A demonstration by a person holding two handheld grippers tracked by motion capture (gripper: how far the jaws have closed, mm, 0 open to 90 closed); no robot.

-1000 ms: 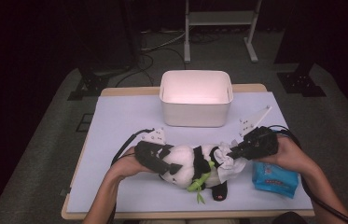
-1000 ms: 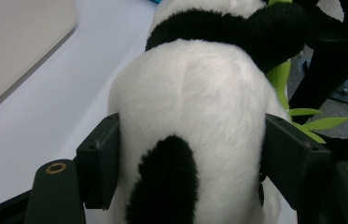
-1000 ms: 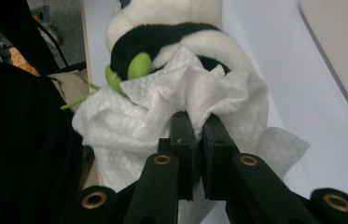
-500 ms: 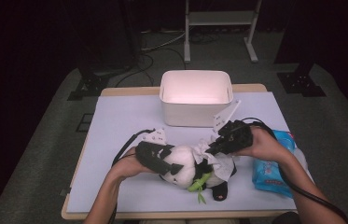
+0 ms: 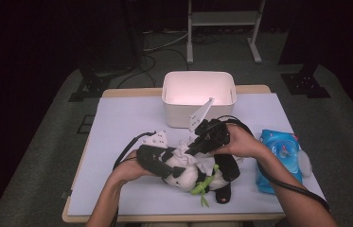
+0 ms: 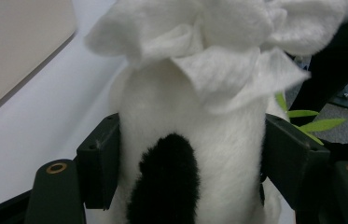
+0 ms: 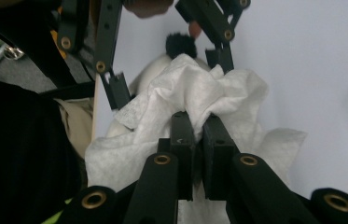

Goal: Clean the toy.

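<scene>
Low in the centre of the high view, the left gripper (image 5: 164, 165) clamps the plush panda (image 5: 190, 172) around its white body, pinning it to the table (image 5: 117, 123); this steadies it while the right gripper (image 5: 194, 147), jaws pinched on a white wet wipe (image 7: 195, 93), presses it against the fur, apparently to clean it; the blue wipe pack (image 5: 280, 156) lies at right.

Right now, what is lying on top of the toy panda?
A crumpled white wipe lies on the toy panda, pinched by the right claw. The left claw clamps the panda's body. The fur under the wipe is covered.
</scene>
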